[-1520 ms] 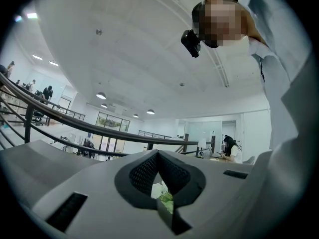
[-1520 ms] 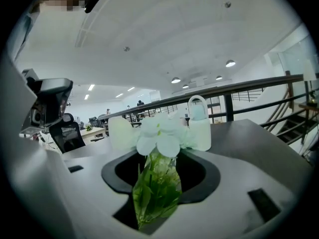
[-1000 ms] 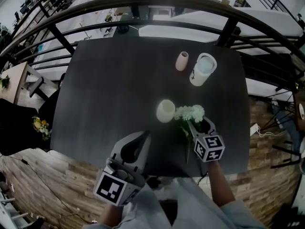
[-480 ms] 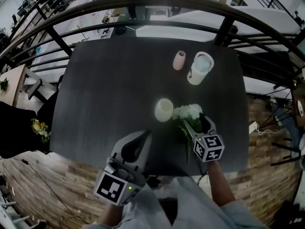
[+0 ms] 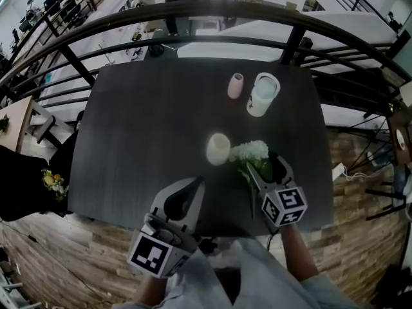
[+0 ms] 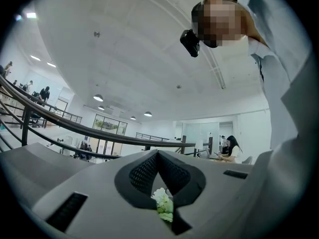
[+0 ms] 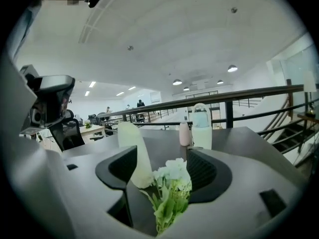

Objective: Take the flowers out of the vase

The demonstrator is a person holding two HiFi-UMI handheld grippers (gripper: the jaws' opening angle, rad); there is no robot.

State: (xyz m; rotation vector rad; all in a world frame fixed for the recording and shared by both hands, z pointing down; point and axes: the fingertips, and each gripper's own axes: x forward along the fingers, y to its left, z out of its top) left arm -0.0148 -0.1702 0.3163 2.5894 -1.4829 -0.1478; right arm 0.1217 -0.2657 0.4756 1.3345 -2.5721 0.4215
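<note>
The white flowers (image 5: 250, 152) lie on the dark table (image 5: 141, 140), their green stems (image 5: 251, 192) pointing toward me, just right of the pale empty vase (image 5: 218, 149). My right gripper (image 5: 265, 163) hovers over the stems, open. Its jaws have just been opening, and the pads do not touch the flowers (image 7: 172, 183) that show below and between them. The vase (image 7: 133, 153) stands just beyond the right gripper (image 7: 162, 153), by its left jaw. My left gripper (image 5: 187, 188) is level at the table's near edge, shut. A bit of the flowers (image 6: 163, 204) shows through the gap behind its tips (image 6: 158, 152).
A small pink vase (image 5: 235, 85) and a white handled bottle (image 5: 261, 95) stand at the table's far right. A dark curved railing (image 5: 206, 8) runs behind the table. The wooden floor (image 5: 64, 250) lies past the near edge.
My right gripper's jaws have spread wider and it has lifted slightly off the flowers, which stay lying beside the vase. The left gripper has kept still.
</note>
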